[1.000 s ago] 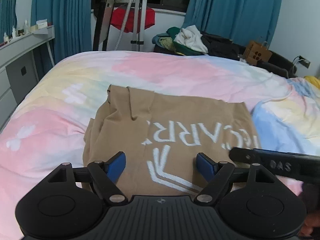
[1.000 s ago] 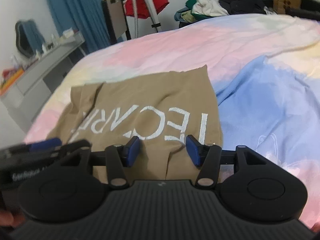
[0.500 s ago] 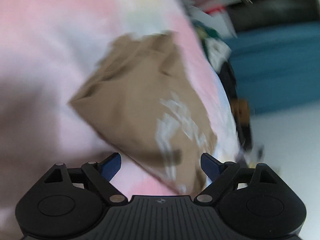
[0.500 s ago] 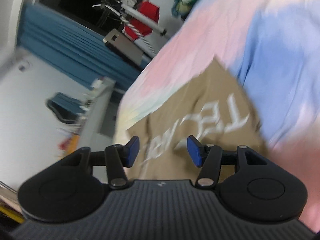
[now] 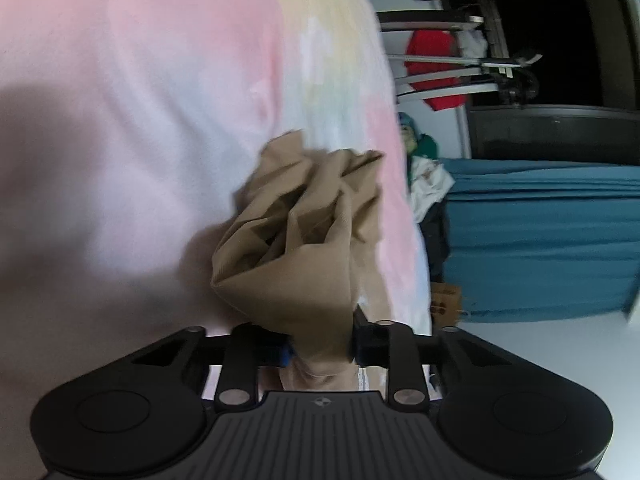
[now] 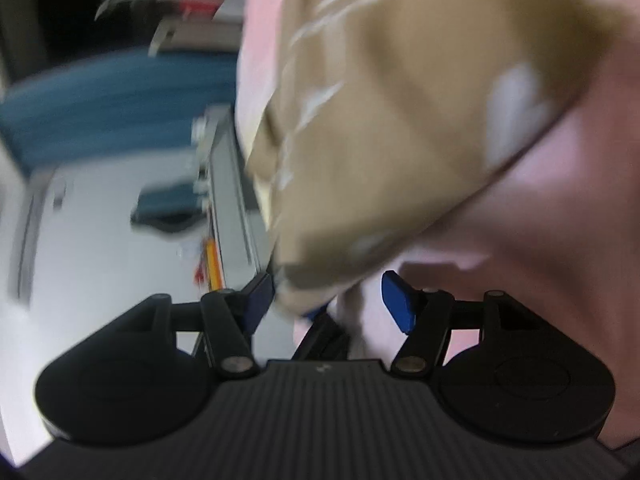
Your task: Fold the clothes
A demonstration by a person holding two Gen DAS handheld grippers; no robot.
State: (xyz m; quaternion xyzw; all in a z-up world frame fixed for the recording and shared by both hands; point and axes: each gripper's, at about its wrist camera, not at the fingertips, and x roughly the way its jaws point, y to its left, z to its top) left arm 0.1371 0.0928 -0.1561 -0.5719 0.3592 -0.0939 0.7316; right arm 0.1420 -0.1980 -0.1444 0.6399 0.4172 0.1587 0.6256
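The tan shirt with white lettering lies on the pastel bedspread (image 5: 140, 100). In the left wrist view the shirt (image 5: 304, 240) is bunched and creased, and my left gripper (image 5: 320, 350) is shut on its near edge, rolled sideways. In the blurred right wrist view the shirt (image 6: 400, 120) fills the upper frame. My right gripper (image 6: 328, 300) is open, with the shirt's near corner reaching down between its blue pads (image 6: 398, 300). The other gripper's dark tip (image 6: 320, 336) shows just below that corner.
Both views are rolled about a quarter turn. Teal curtains (image 5: 540, 240), a clothes pile (image 5: 428, 176) and a rack with a red garment (image 5: 436, 68) lie past the bed's far edge. A cardboard box (image 5: 444, 300) stands by the curtains. A white counter (image 6: 224, 184) is beside the bed.
Both grippers rolled sideways and dropped to the shirt's near edge. My left gripper closed on the fabric and bunched it up. My right gripper stayed open and moved close to the shirt's corner.
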